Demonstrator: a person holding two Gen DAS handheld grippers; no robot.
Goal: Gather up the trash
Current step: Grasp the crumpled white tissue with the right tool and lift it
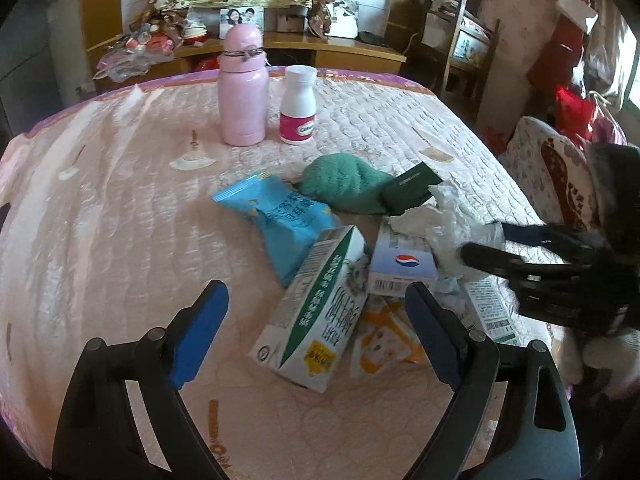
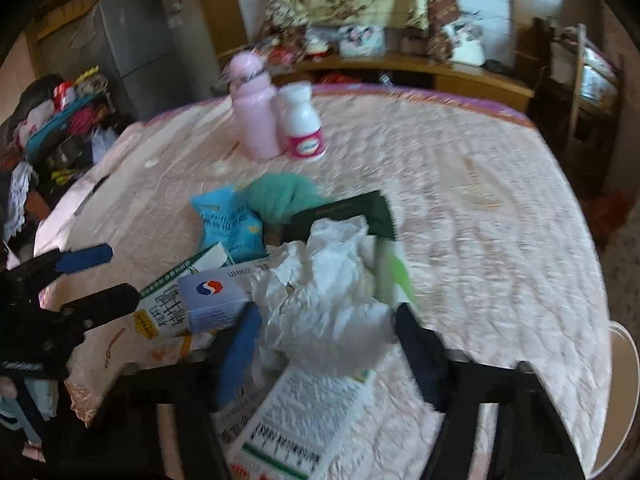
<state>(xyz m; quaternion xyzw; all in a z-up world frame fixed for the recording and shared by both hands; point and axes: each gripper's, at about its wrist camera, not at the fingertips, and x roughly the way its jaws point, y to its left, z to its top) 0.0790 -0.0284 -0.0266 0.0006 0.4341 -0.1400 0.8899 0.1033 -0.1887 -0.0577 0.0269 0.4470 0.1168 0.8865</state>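
The right gripper (image 2: 320,336) pinches the crumpled white tissue wad (image 2: 328,292), light and soft; the left gripper (image 1: 316,312) gapes wide over the stiff green-and-white carton (image 1: 312,312).

The left gripper (image 1: 316,312) tilts downward with its blue-padded jaws spread wide, nothing pressed between them. The right gripper (image 2: 324,332) (blurred in its own view) also angles down, jaws drawn in around crumpled white tissue (image 2: 328,288).

Right wrist view motion-blurred. Tissue (image 2: 324,300) hides most of box (image 2: 304,420) beneath; pad contact on tissue indeterminate.
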